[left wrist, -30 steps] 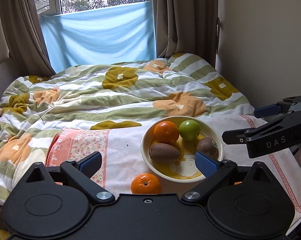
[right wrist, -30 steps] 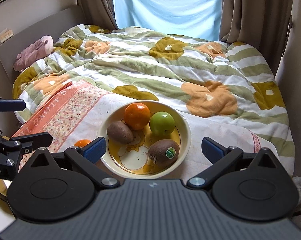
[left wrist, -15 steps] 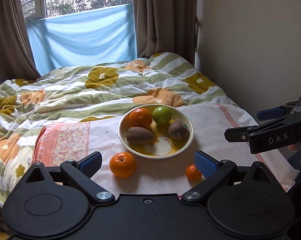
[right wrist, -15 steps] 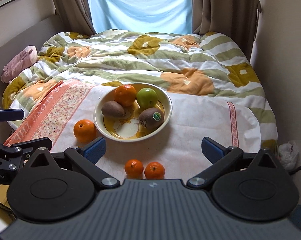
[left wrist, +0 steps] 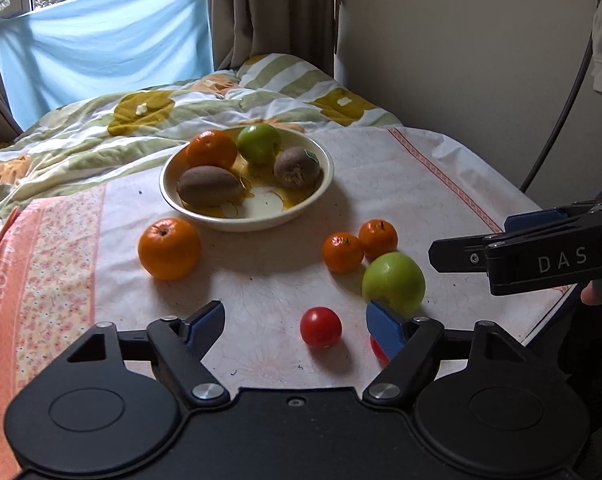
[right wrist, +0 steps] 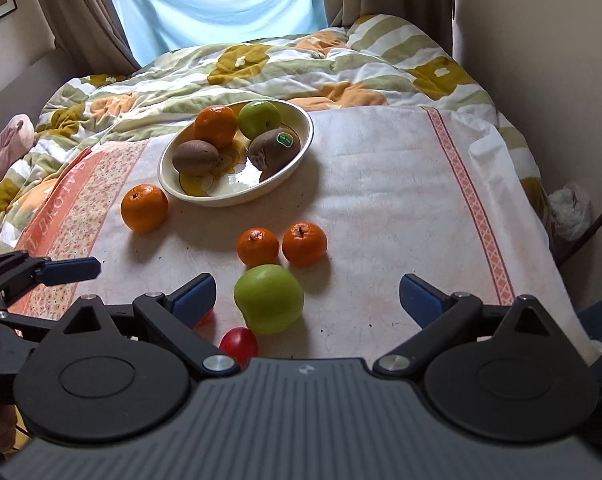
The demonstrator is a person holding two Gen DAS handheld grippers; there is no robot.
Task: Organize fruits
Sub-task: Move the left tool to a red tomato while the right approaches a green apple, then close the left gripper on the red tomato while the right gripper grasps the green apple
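Left wrist view: the left gripper stands wide open at lower centre and holds nothing. A tomato lies on the cloth between its fingers, nearer the right one. The green apple sits right of centre, touching two mandarins above it. An orange lies at centre left, and the bowl with more fruit at upper centre. The tomato looks light, smooth and soft-skinned, so a gentle pinch across its widest part would suit.

Right wrist view: the right gripper is also spread wide and empty at lower centre. The apple lies between its fingers, closer to the left one, with the tomato just below it. The apple seems firm, heavier and slick, so I would grip across its middle. A second red fruit peeks from behind the left finger.
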